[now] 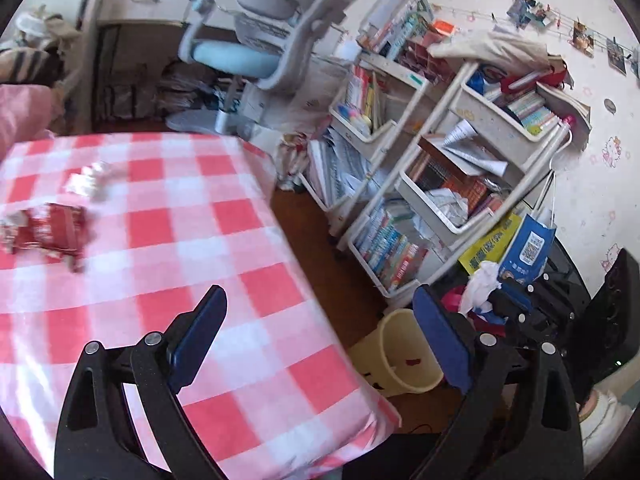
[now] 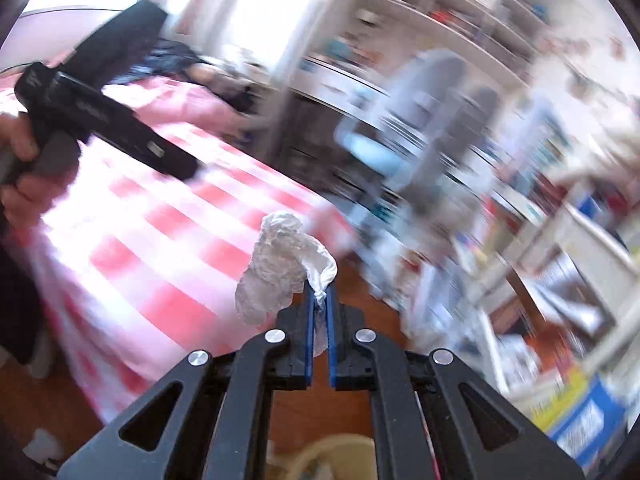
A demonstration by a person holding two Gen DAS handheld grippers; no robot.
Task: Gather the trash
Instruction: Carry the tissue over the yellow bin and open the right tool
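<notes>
My right hand-held gripper (image 2: 319, 300) is clamped on a crumpled wad of clear plastic wrap (image 2: 280, 268), held in the air past the edge of the table with the red-and-white checked cloth (image 1: 224, 240). My left hand-held gripper (image 1: 320, 312) stands wide apart and empty. I judge the job about half done: 2 pieces remain on the cloth, a torn red wrapper (image 1: 52, 232) and a crumpled white scrap (image 1: 94, 180). The pale yellow plastic bin (image 1: 400, 356) on the floor shows 1 small red bit inside.
</notes>
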